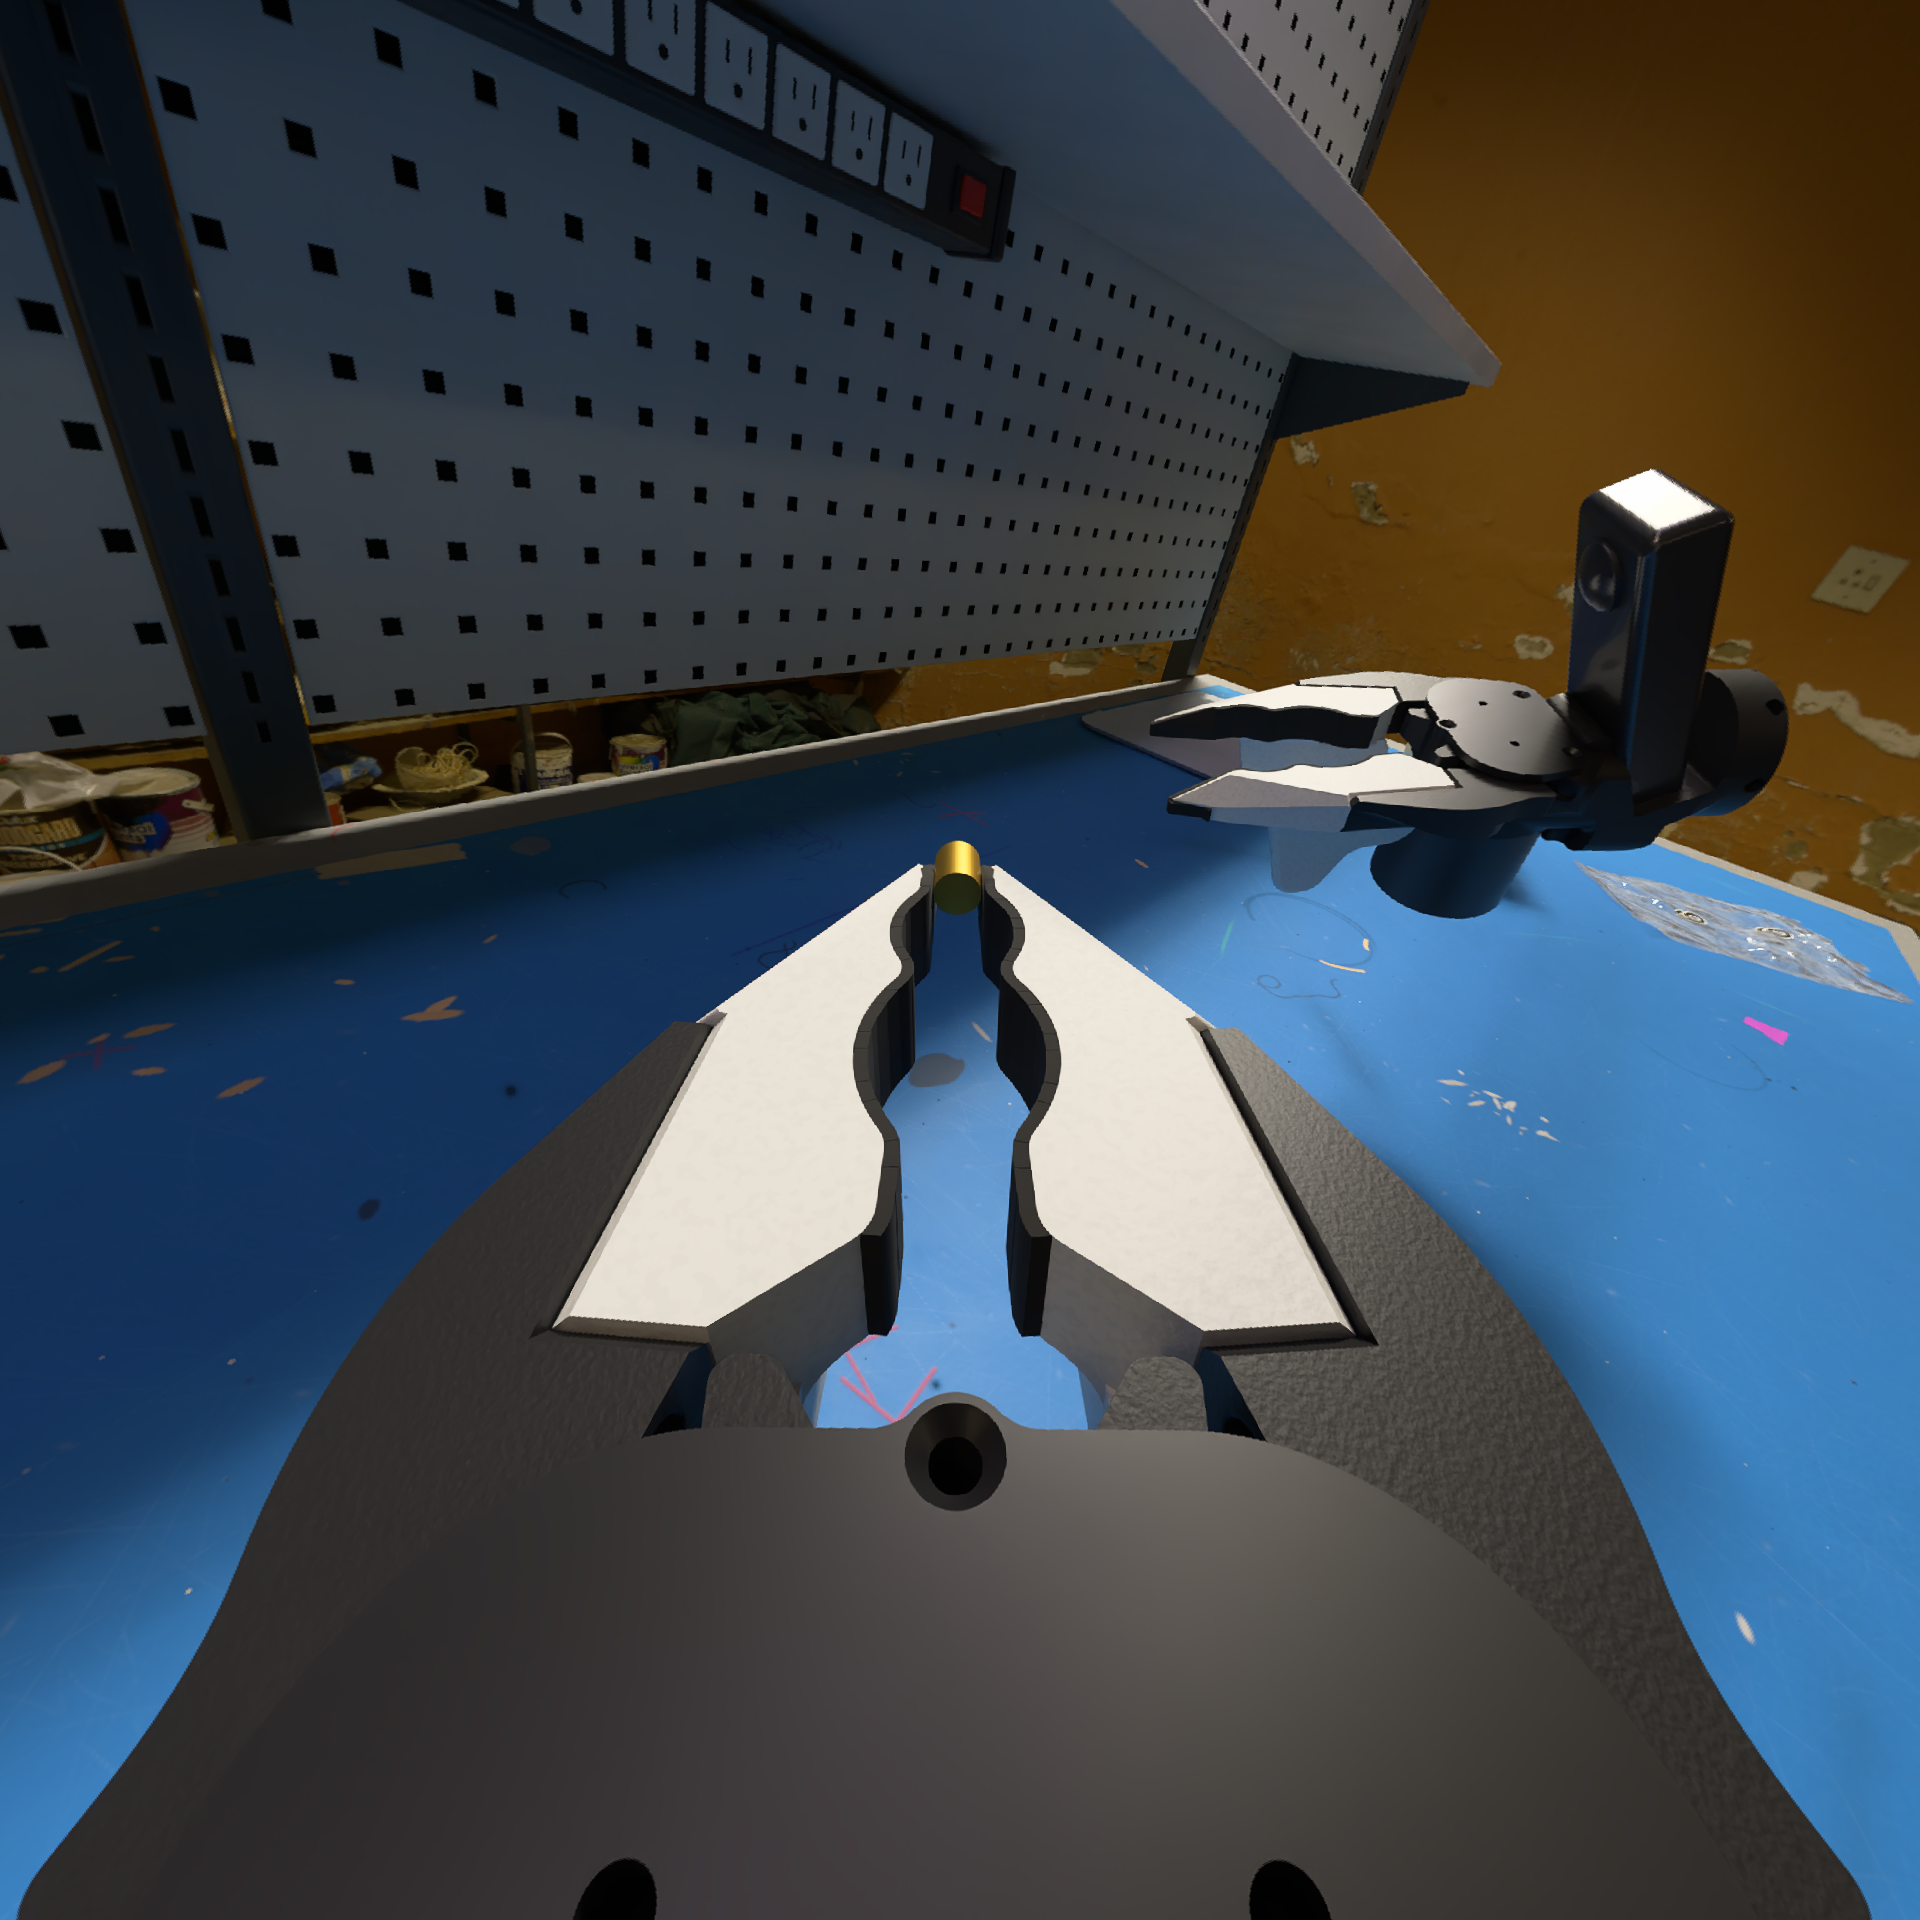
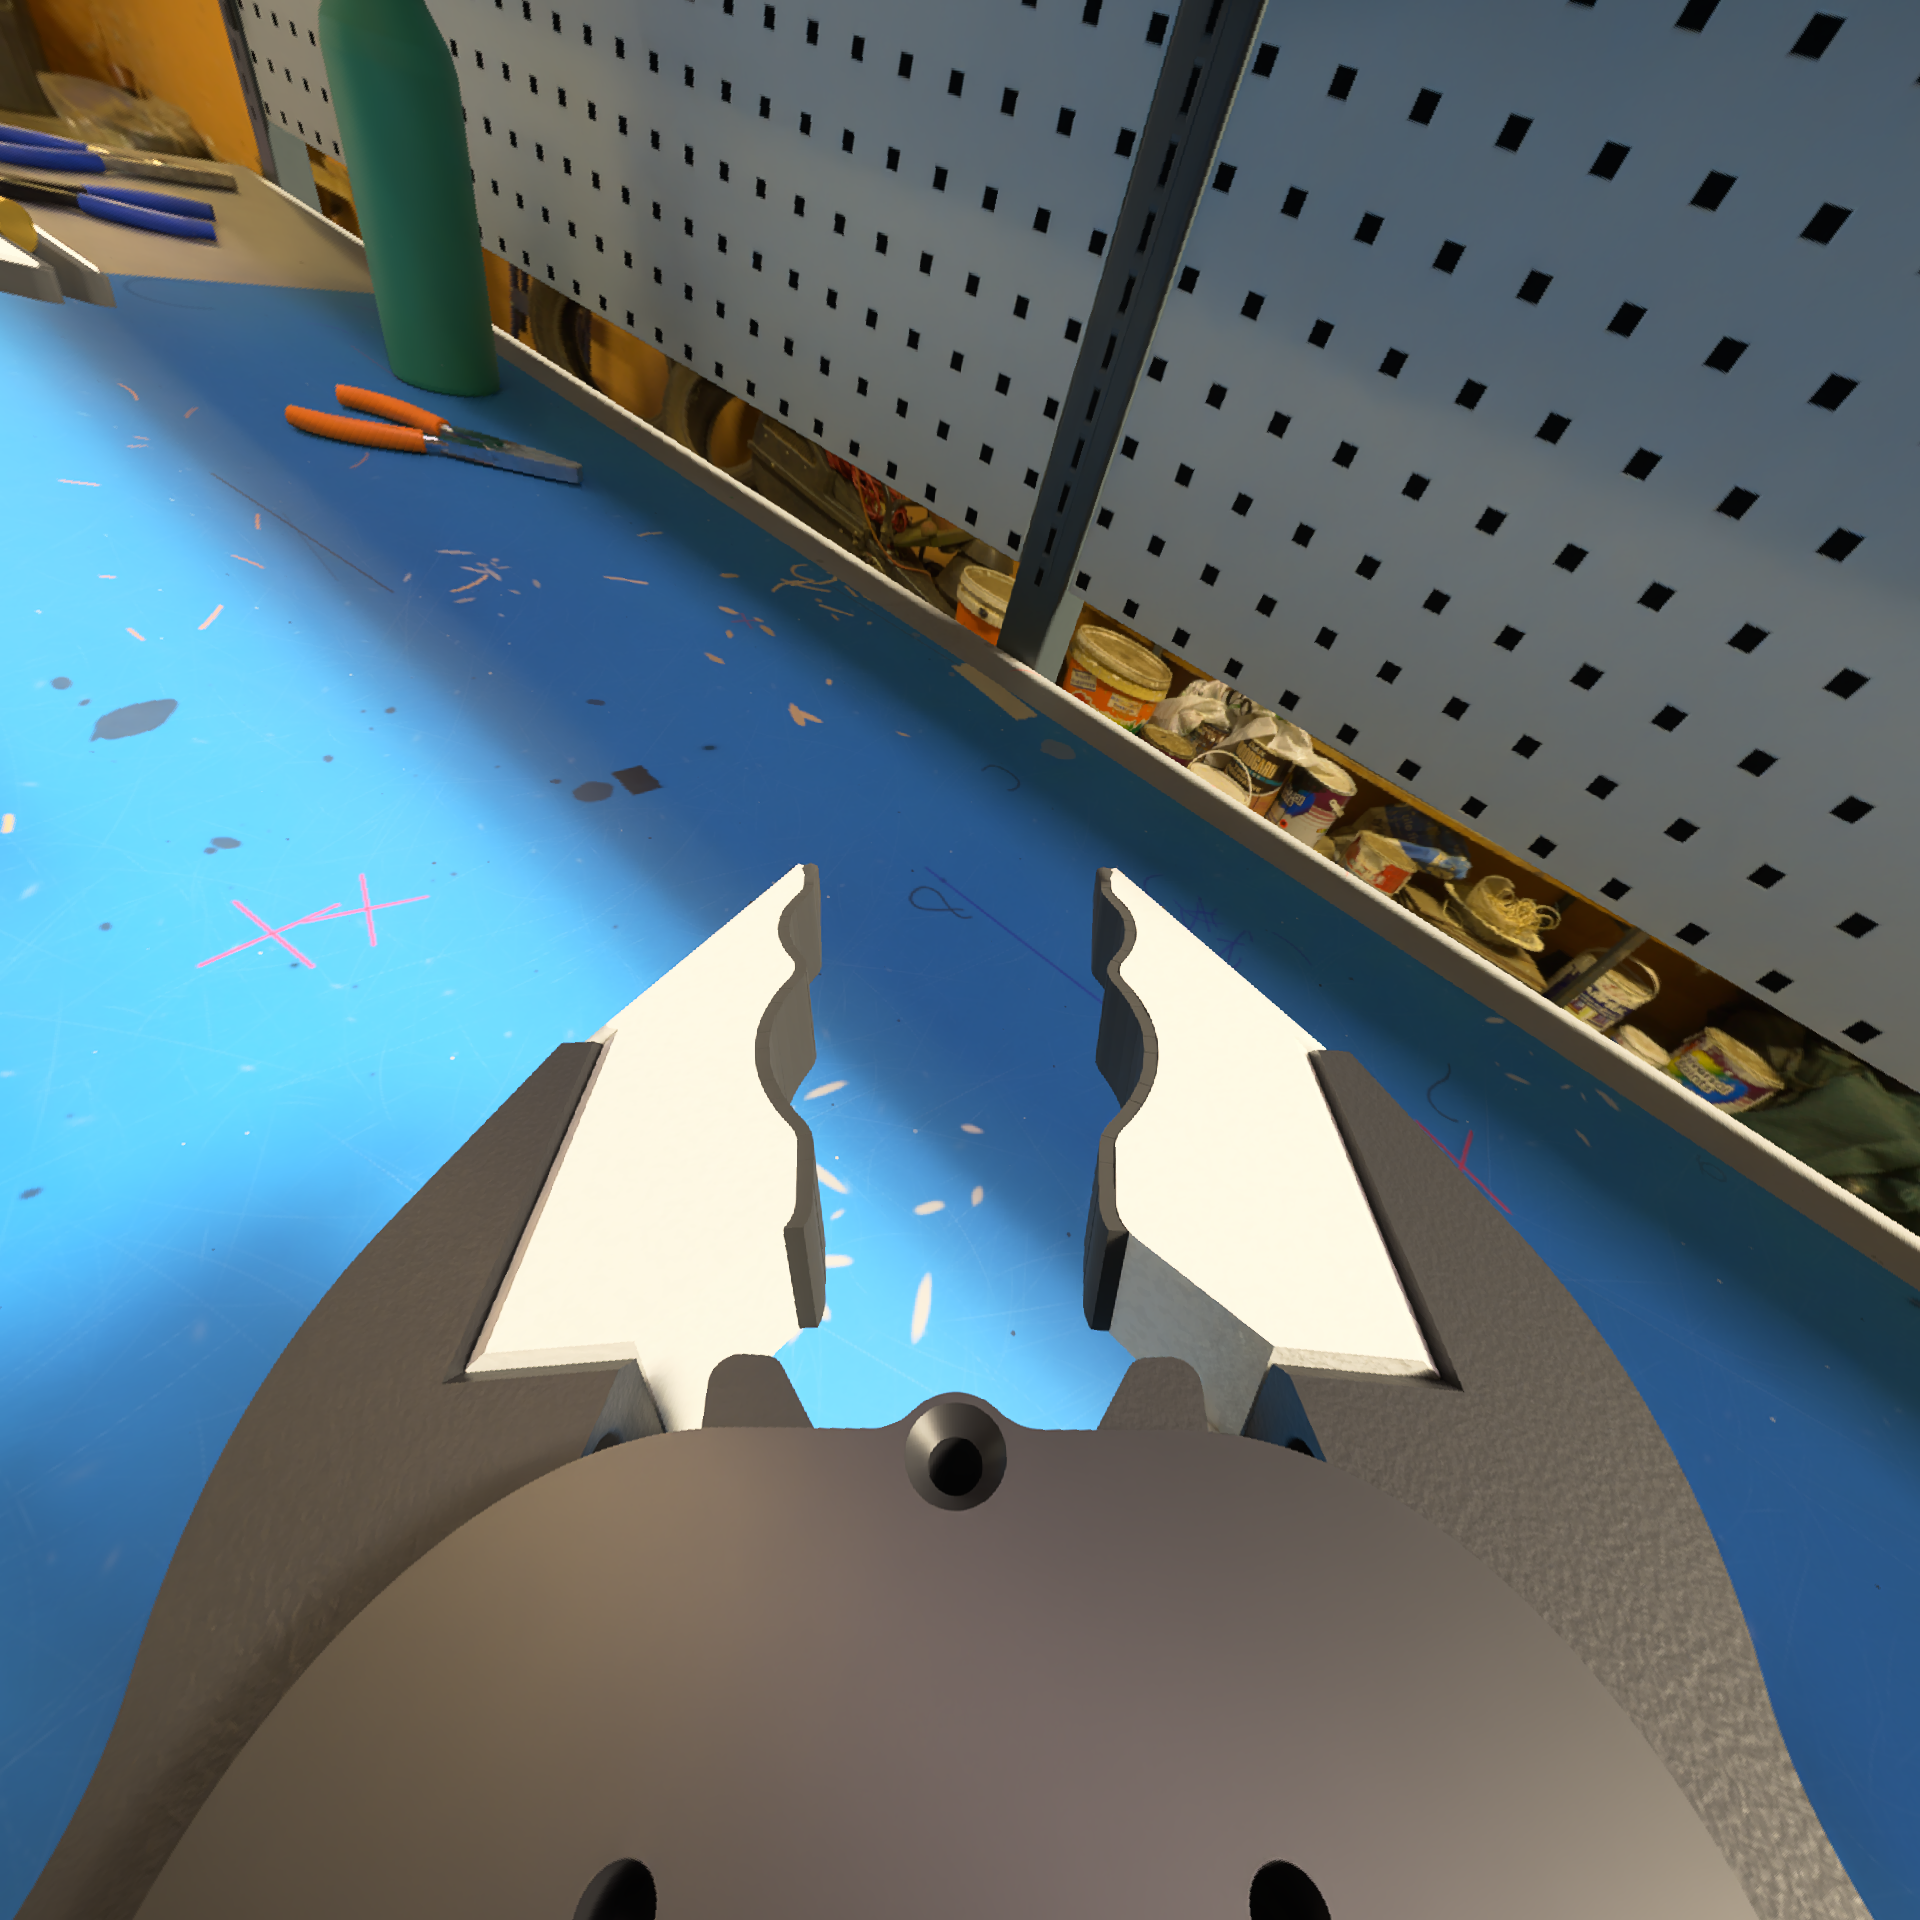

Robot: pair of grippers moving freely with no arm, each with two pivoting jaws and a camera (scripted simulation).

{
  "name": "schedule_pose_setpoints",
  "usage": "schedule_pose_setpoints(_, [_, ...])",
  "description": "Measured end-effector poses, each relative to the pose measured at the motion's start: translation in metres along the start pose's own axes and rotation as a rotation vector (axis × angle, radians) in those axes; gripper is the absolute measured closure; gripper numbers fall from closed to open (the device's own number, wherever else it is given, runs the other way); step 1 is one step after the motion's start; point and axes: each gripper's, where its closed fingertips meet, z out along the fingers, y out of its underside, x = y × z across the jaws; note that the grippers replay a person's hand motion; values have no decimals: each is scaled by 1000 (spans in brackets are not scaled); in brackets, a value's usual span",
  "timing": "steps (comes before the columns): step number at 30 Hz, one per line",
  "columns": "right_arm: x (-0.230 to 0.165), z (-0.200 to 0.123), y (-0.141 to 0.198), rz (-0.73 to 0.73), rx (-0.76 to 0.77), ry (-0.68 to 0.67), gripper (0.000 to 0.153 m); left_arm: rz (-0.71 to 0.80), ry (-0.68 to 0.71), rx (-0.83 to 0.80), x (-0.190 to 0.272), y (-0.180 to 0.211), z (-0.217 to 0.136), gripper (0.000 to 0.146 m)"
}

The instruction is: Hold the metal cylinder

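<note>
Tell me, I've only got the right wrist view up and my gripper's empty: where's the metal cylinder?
Observer: In the left wrist view, the metal cylinder is pinched between the very tips of the left gripper.
Operator: Which way does it lie?
Observer: Its round end faces that camera, so its axis runs roughly along the fingers.
Operator: And where am I, seen from there?
Observer: The right gripper is off to the left gripper's right, near the back edge of the blue table, fingers apart with nothing between them.
</note>
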Motion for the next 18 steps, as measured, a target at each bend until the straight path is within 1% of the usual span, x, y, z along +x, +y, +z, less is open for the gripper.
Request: schedule_pose_setpoints(18, [-2,1,1,-10,-8,-9,100,-1,19,-13,3,3,3,139])
